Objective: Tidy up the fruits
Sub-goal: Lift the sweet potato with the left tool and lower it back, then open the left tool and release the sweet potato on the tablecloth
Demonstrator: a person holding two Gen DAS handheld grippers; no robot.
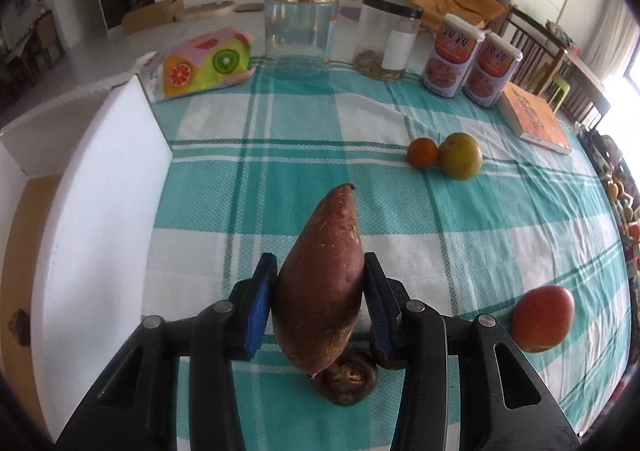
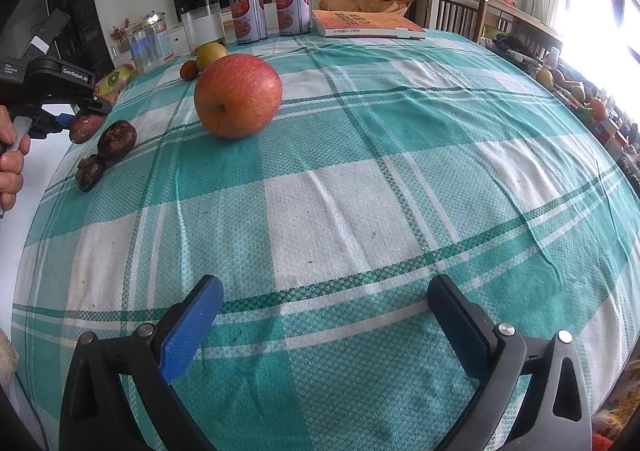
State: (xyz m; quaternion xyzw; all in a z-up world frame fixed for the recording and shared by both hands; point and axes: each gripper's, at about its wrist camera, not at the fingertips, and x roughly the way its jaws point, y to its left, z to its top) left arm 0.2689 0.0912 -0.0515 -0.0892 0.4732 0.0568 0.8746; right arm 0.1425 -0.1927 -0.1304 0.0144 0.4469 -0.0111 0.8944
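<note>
My left gripper [image 1: 320, 271] is shut on a reddish-brown sweet potato [image 1: 324, 283], held just above the checked tablecloth. Under it lie two dark mushrooms [image 1: 344, 379]. The right wrist view shows the sweet potato [image 2: 82, 127] in the left gripper [image 2: 76, 119], with the mushrooms [image 2: 116, 139] beside it. A red apple [image 1: 542, 318] [image 2: 238, 95] sits to the right. A small orange fruit [image 1: 422, 152] touches a green fruit [image 1: 460, 156] further back. My right gripper [image 2: 324, 291] is open and empty over the cloth, well short of the apple.
A white box [image 1: 100, 219] with a brown inside stands at the left. At the back are a fruit-print packet [image 1: 204, 63], two clear jars [image 1: 300, 23], two cans [image 1: 472, 63] and an orange book [image 1: 536, 119]. Chairs stand beyond the table's right edge.
</note>
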